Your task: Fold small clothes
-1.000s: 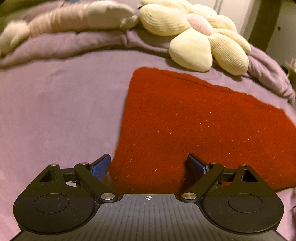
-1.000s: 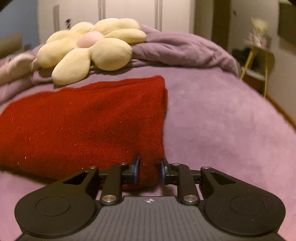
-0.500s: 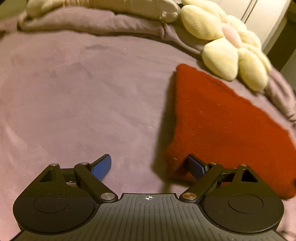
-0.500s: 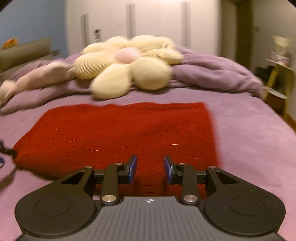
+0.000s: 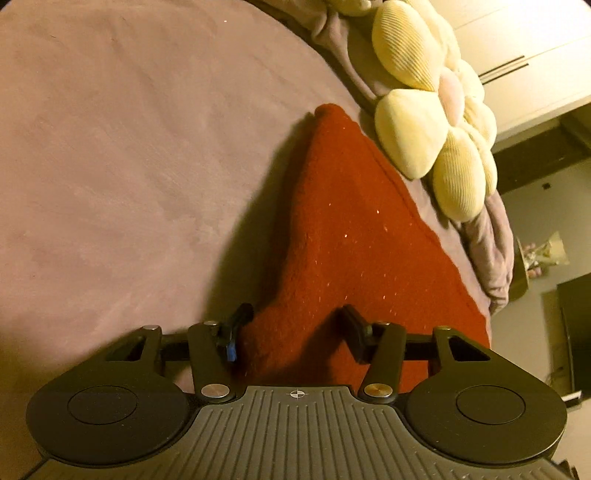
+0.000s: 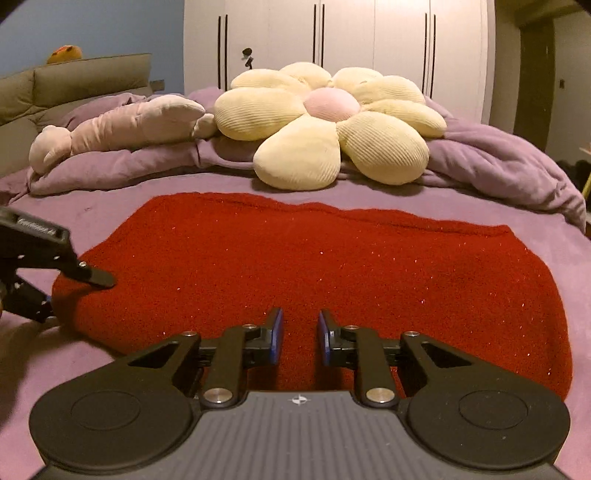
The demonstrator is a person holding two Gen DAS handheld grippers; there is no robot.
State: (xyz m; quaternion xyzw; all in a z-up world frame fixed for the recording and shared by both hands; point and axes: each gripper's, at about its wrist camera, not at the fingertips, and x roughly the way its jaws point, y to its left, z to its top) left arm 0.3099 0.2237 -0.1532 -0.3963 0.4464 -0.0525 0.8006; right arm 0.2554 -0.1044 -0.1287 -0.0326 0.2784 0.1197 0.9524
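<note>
A deep red knit garment (image 6: 306, 266), flecked with tiny glinting specks, lies on a plain mauve-purple bedspread (image 6: 546, 258). The flower-shaped cushion (image 6: 325, 125) has pale cream-yellow ribbed petals around a soft pink centre, the long plush toy (image 6: 122, 129) beside it is dusty pink, and the rumpled duvet (image 6: 498, 162) is lilac. The right gripper (image 6: 299, 341) and left gripper (image 5: 291, 328) are matte black with blue finger pads; behind stand white wardrobe doors (image 6: 347, 33) with thin black handles, a blue wall (image 6: 92, 26) and an olive headboard (image 6: 81, 81).
</note>
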